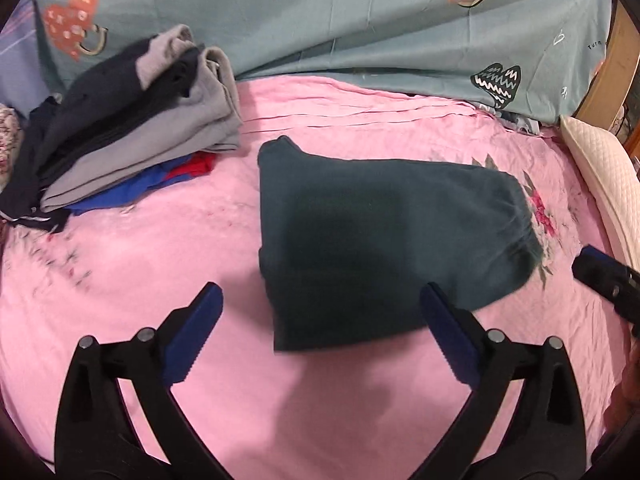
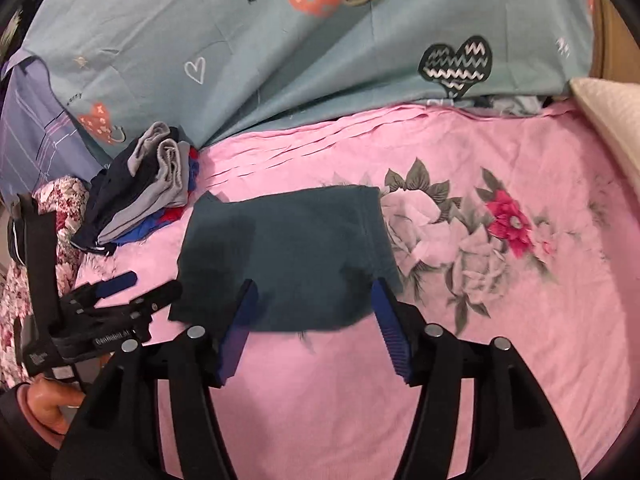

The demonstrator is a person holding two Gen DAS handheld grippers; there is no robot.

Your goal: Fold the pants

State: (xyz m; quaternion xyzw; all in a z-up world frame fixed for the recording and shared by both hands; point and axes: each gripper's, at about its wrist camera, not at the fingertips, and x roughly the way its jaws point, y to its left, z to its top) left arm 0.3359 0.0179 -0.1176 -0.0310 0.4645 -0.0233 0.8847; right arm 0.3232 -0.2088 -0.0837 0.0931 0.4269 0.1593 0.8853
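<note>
The dark teal pants (image 1: pixel 384 236) lie folded into a compact rectangle on the pink bedsheet (image 1: pixel 120 272). My left gripper (image 1: pixel 320 296) hovers just above their near edge, jaws spread wide, holding nothing. In the right wrist view the same pants (image 2: pixel 288 248) lie flat, and my right gripper (image 2: pixel 314 292) stands open over their near edge with no cloth pinched. The left gripper (image 2: pixel 136 288) shows at the left of that view, held by a hand (image 2: pixel 48 404). The right gripper's tip (image 1: pixel 600 276) pokes in at the right edge of the left wrist view.
A stack of folded grey, black, blue and red clothes (image 1: pixel 132 136) sits at the back left of the bed. A teal quilt with heart prints (image 1: pixel 360 28) lies bunched along the back. A cream pillow (image 1: pixel 600 176) lies at the right.
</note>
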